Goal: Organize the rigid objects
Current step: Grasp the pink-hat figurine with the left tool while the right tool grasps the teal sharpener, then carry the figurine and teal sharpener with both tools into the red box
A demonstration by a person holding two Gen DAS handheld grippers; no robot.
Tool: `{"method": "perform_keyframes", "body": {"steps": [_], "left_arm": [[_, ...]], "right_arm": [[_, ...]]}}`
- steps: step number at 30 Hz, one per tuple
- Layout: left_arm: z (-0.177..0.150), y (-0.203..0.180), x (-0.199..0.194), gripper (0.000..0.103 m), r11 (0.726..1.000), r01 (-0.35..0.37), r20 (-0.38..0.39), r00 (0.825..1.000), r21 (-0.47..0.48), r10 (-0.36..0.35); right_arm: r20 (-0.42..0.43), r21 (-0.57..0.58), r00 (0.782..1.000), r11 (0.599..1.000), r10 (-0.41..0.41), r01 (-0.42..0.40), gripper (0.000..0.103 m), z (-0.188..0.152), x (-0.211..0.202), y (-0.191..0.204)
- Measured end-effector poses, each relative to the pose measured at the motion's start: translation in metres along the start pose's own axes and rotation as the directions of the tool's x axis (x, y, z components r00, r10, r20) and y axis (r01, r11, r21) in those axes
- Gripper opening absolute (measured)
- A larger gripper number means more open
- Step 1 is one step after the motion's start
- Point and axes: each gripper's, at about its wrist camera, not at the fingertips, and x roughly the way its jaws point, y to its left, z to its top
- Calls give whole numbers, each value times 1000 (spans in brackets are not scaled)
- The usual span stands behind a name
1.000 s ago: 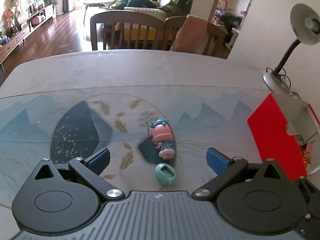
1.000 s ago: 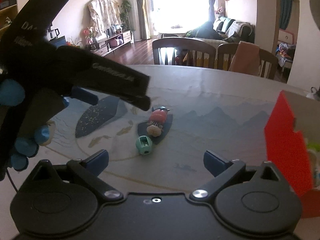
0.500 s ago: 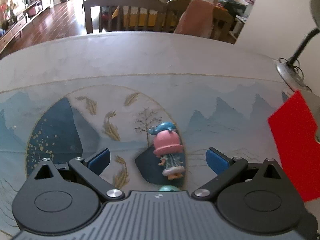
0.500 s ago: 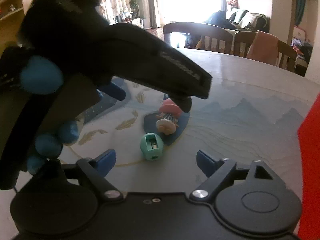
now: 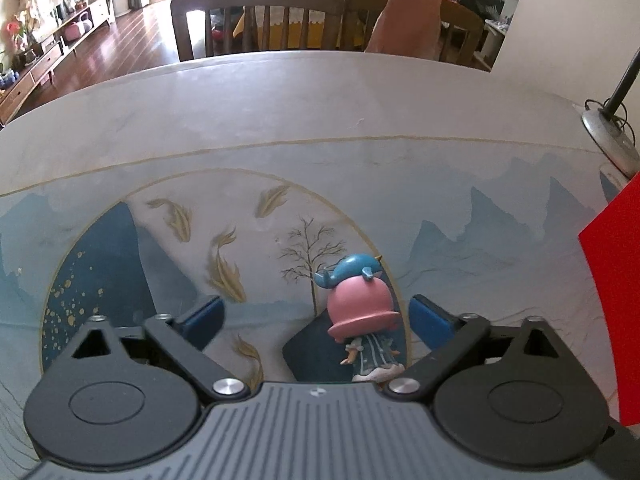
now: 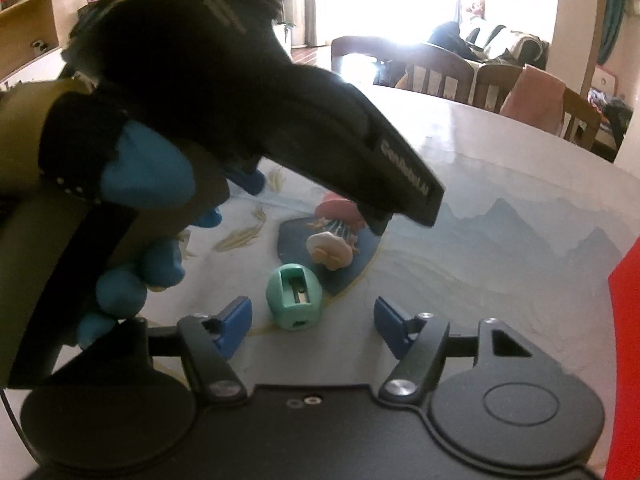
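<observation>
**Left tool positioned over figurine, grasp not yet made**

The left tool [image 5: 316, 318] was released, fingers spread to either side of the pink-hatted figurine [image 5: 362, 316], which lay on the tabletop [image 5: 320, 120] nearer the right finger. The right tool [image 6: 312, 320] was likewise released, with the green sharpener [image 6: 294, 296] between its fingers, untouched. Judged step: pickup approach. Next move calls for centring, then closing on the figurine

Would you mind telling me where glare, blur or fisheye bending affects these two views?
Right wrist view: the window is blown out, and the close left gripper is dark and soft. Left wrist view: evenly lit, the figurine sharp, the table edge bowed by the fisheye.
</observation>
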Motion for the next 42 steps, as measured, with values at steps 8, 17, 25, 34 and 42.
{"method": "perform_keyframes", "body": {"steps": [8, 17, 25, 34, 42], "left_arm": [[-3, -7, -1, 72, 999, -11, 12, 1000, 43, 11], [-5, -14, -6, 33, 997, -32, 33, 999, 70, 29], [-7, -13, -18, 30, 998, -42, 40, 998, 52, 40], [-21, -13, -33, 30, 999, -23, 15, 1000, 23, 23], [-42, -20, -66, 30, 1000, 2, -3, 1000, 22, -2]], "right_arm": [[9, -27, 1000, 1000, 15, -15, 43, 2, -2, 3], [-8, 14, 1000, 1000, -22, 22, 29, 2, -8, -1], [-6, 87, 999, 995, -51, 51, 29, -8, -31, -12], [4, 160, 997, 985, -71, 69, 29, -16, -67, -30], [49, 213, 996, 975, -77, 64, 29, -17, -114, -39]]}}
